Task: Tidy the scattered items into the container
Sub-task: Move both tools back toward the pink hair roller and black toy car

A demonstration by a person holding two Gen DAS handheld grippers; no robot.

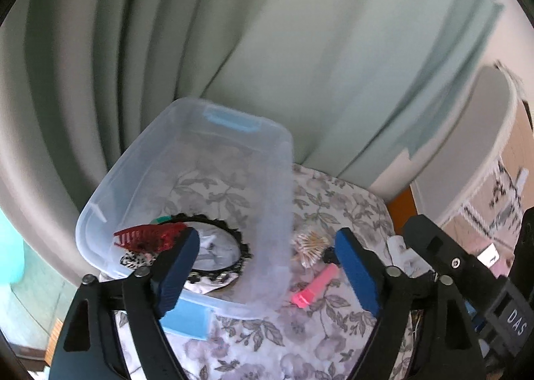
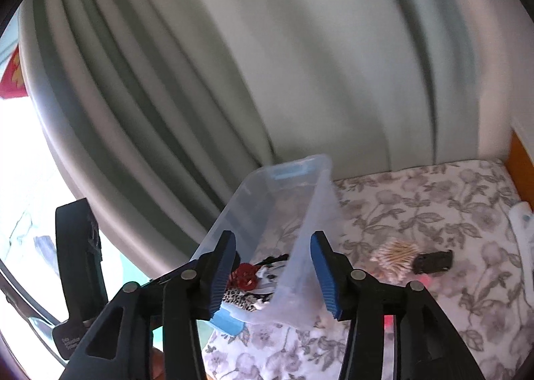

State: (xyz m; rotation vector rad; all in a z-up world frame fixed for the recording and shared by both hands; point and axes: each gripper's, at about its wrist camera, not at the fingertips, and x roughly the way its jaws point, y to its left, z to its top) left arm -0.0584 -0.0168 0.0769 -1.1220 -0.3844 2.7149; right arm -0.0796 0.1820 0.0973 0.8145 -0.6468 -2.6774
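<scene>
A clear plastic container [image 1: 140, 159] sits at the left of a floral-covered table [image 1: 333, 199], holding a red claw clip [image 1: 150, 236], a black beaded headband [image 1: 233, 236] and leopard-print fabric [image 2: 238, 298]. To its right lie cotton swabs [image 1: 308, 244] and a pink clip [image 1: 315, 286]. The left gripper [image 1: 263, 271] and the right gripper [image 2: 272, 273] both gape, holding nothing.

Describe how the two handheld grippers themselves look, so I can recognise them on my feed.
Both match: the left gripper and right gripper have black plastic linkage arms with round silver pivot pins and ribbed blue pads on the fingers. A black body beside the left one carries white "DAS" lettering. No sleeves or cables show.
</scene>
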